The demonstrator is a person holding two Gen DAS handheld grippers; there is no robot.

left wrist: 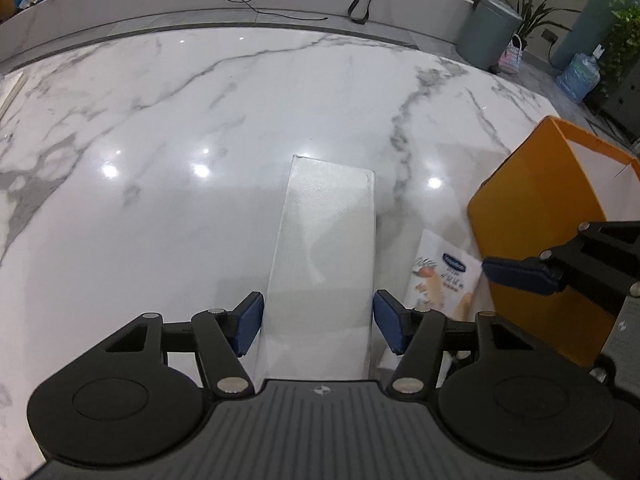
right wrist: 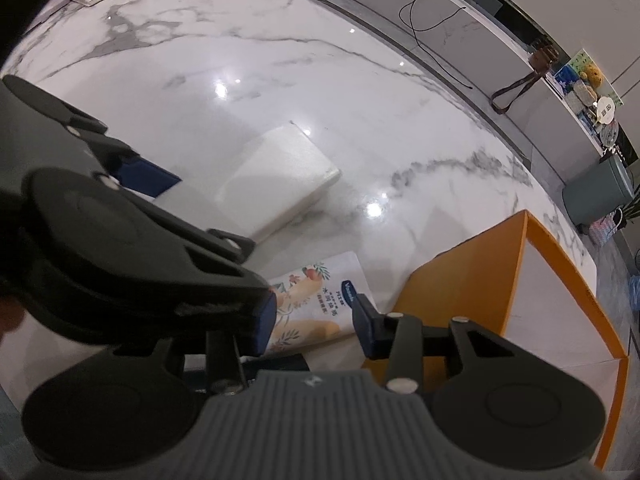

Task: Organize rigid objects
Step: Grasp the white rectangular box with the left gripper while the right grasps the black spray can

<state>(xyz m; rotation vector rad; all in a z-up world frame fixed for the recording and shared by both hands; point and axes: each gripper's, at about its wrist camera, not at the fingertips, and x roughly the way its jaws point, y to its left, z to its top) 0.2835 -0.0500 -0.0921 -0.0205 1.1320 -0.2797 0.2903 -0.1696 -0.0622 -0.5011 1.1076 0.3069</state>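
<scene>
Left claw (left wrist: pixel 318 326) straddles white block (left wrist: pixel 326 240); right claw (right wrist: pixel 314 322) straddles printed packet (right wrist: pixel 316 300).
Both part-open, gripping nothing; closing off-centre could skid either across the glossy tabletop (left wrist: pixel 160 140).

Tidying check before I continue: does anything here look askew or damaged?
Nothing looks damaged. The printed white packet lies loose on the marble table, outside the orange box, beside the long white block.
</scene>
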